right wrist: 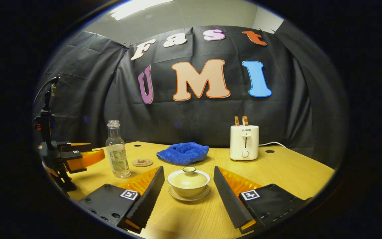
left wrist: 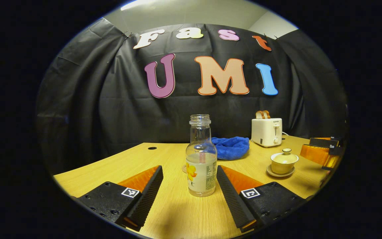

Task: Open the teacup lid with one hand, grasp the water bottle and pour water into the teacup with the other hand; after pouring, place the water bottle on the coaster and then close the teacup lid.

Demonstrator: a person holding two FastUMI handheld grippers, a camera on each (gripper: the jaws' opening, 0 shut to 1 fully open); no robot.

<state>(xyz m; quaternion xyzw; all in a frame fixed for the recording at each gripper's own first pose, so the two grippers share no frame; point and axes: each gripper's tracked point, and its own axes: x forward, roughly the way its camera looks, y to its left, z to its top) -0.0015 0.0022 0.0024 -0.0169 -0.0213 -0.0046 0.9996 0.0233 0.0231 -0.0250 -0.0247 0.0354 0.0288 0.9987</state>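
A clear uncapped water bottle [left wrist: 201, 158] with a label stands upright on the wooden table, partly filled. My left gripper [left wrist: 189, 172] is open, with the bottle between its spread fingers and a gap on each side. The bottle [right wrist: 117, 150] also stands at the left of the right gripper view, with a round coaster [right wrist: 142, 162] just beside it. The pale teacup [right wrist: 188, 183] sits on its saucer with the lid [right wrist: 189, 170] on. My right gripper [right wrist: 188, 174] is open around the cup without touching it. The teacup [left wrist: 284, 162] appears at the right of the left gripper view.
A crumpled blue cloth [right wrist: 183, 153] lies behind the cup. A white toaster [right wrist: 244, 142] with two slices of toast stands at the back right. The left gripper [right wrist: 68, 156] is seen at the far left of the right gripper view. The table [right wrist: 293, 172] has small holes near its back edge.
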